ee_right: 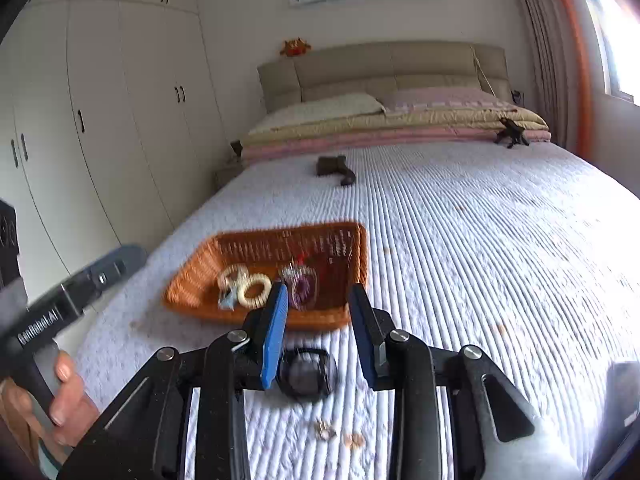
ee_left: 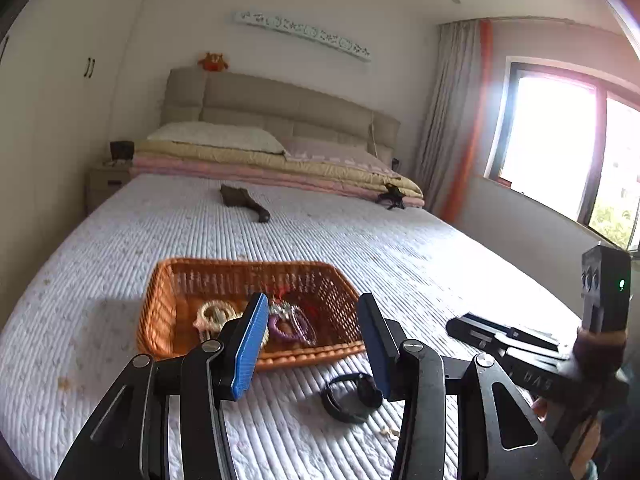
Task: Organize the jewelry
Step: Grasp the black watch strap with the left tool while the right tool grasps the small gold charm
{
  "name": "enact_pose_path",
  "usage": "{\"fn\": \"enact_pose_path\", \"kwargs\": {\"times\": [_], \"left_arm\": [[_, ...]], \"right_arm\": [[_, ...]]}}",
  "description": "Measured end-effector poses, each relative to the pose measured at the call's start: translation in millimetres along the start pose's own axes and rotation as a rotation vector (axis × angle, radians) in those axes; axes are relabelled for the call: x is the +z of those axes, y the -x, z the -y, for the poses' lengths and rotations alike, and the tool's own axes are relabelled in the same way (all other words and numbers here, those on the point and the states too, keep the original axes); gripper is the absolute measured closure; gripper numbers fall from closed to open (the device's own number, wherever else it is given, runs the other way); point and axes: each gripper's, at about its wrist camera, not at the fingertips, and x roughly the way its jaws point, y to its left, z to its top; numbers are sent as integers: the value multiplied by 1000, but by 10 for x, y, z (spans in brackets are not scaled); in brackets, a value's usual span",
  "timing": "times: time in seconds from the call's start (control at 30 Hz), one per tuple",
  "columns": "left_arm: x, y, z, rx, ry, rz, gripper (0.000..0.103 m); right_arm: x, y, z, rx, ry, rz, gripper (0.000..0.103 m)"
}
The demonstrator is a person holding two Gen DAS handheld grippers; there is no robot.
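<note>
While both grippers hover above bed (ee_left: 400, 240), left gripper (ee_left: 316, 344) jaws apart, nothing between; right gripper (ee_right: 318, 328) jaws apart, empty too. Orange basket (ee_left: 160, 308) on quilt holds cream bracelets (ee_left: 214, 314), purple bracelets (ee_left: 290, 326). Black watch (ee_right: 306, 376) on quilt just before basket; small earrings (ee_right: 324, 429) nearer camera.

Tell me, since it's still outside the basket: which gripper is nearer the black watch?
Right. The right gripper hovers directly over the black watch; the left gripper hangs farther left, toward the basket.
</note>
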Motion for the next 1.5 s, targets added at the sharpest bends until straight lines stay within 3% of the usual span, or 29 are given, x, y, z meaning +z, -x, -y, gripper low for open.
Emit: {"fn": "enact_pose_path", "kwargs": {"times": [0.3,0.47,0.7,0.97,1.2,1.27,1.33,1.4,1.5], "left_arm": [[-480,-241,-51,-38,78,-169,55],[-685,-564,-9,-3,85,-269,55],[-828,-1012,-25,2,141,-380,56],[-826,-1384,2,28,178,-428,56],[-838,-1541,131,66,130,-464,56],[-848,-1568,171,90,111,-468,63],[-857,-1573,211,126,80,-474,83],[-845,-1547,199,113,83,-481,90],[-851,-1433,204,157,64,-473,92]], "right_arm": [[-679,-194,54,-4,38,-167,68],[-870,-381,116,7,38,-232,68],[-1014,-490,13,17,135,-274,68],[-1009,-669,-9,-20,141,-302,68],[-979,-796,-52,-37,164,-320,68],[-980,-804,-76,-55,174,-315,69],[-987,-808,-87,-64,181,-316,70],[-989,-810,-84,-77,187,-314,76],[-988,-792,-60,-79,182,-312,86]]}}
